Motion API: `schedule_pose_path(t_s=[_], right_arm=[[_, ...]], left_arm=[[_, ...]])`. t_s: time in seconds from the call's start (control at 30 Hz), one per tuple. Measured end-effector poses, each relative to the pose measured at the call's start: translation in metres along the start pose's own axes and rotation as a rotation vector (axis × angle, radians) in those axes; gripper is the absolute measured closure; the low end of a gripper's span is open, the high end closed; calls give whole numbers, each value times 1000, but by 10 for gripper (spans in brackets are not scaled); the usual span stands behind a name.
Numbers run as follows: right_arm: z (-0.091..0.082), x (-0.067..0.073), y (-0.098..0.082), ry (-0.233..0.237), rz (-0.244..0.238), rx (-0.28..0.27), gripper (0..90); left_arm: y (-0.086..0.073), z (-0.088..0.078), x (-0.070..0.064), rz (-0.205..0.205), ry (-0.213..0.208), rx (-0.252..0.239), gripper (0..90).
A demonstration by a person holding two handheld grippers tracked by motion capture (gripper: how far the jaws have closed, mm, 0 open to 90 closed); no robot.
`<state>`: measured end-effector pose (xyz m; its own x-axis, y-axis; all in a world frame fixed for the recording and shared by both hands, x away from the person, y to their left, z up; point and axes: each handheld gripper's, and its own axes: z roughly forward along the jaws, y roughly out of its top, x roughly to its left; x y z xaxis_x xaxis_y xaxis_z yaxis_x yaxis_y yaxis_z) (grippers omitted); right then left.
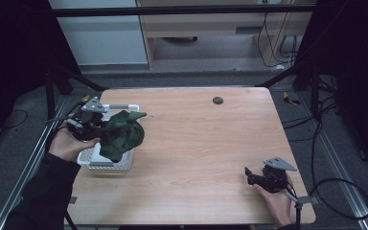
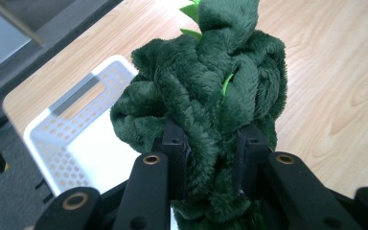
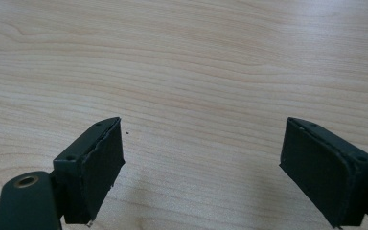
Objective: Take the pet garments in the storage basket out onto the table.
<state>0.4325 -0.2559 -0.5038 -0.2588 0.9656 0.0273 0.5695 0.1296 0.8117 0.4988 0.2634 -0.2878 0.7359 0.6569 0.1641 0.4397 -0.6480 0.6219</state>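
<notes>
A dark green plush toy with light green spikes hangs above the right side of a white perforated basket at the table's left. My left gripper is shut on the plush toy; both pads press into its fur, and the basket lies below and to the left. My right gripper rests low over the table near the front right corner. In the right gripper view its fingers stand wide apart over bare wood, so my right gripper is open and empty.
The wooden table stretches between the two hands. A small dark round spot sits near its far edge. Metal rails run along both sides, and cables lie on the floor to the right.
</notes>
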Motion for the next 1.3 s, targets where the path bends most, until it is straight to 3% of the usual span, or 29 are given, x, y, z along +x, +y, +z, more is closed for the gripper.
schedule_pose_path(t_s=[0.47, 0.73, 1.3], right_arm=[[0, 0, 0, -1, 0, -1, 147], [0, 0, 0, 1, 1, -3, 147], [-1, 0, 0, 3, 2, -3, 147]], left_arm=[[31, 15, -31, 117, -67, -22, 706], [46, 31, -48, 183, -108, -1, 706], [63, 70, -79, 272, -199, 31, 705]])
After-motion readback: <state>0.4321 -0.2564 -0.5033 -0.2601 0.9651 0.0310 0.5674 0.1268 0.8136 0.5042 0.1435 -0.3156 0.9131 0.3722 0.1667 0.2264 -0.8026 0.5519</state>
